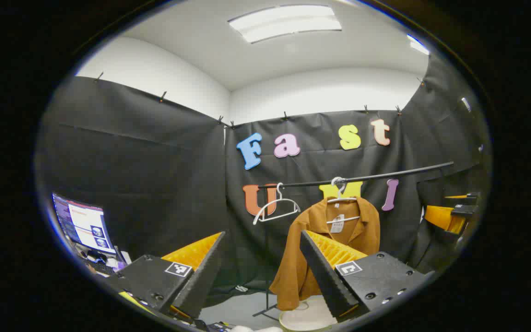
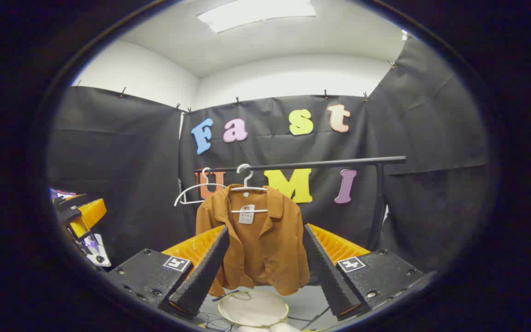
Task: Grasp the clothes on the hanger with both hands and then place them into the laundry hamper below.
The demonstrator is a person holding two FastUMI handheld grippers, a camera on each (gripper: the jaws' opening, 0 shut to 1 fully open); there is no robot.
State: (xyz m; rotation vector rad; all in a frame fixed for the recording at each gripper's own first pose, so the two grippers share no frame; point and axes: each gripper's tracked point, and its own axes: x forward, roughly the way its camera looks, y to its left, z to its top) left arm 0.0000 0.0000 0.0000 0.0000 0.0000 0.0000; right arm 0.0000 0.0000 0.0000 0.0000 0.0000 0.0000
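Nothing is done yet; the brown shirt (image 2: 256, 240) hangs on its hanger (image 2: 247, 186) from the rail (image 2: 311, 163), above the laundry hamper (image 2: 252, 308); left gripper (image 1: 262, 258) and right gripper (image 2: 265, 251) gape empty, short of the shirt; grasping and lowering remain.

Shirt (image 2: 258, 244): brown woven cloth, matt, soft folds, with a small white paper-like tag at the collar.
Hanger (image 2: 247, 186) under the shirt: thin white plastic-looking frame, smooth, with a shiny metal hook.
Empty hanger (image 1: 275, 206), left of the shirt: same smooth white finish.
Rail (image 2: 311, 164): black tube, smooth, slight sheen; its upright at the right looks alike.
Hamper (image 2: 252, 308), near and below the shirt: pale fine mesh cloth inside a thin rim, matt.
Booth wall (image 1: 145, 166): black cloth, matt, creased.
Ceiling (image 2: 293, 41): white, smooth, matt.
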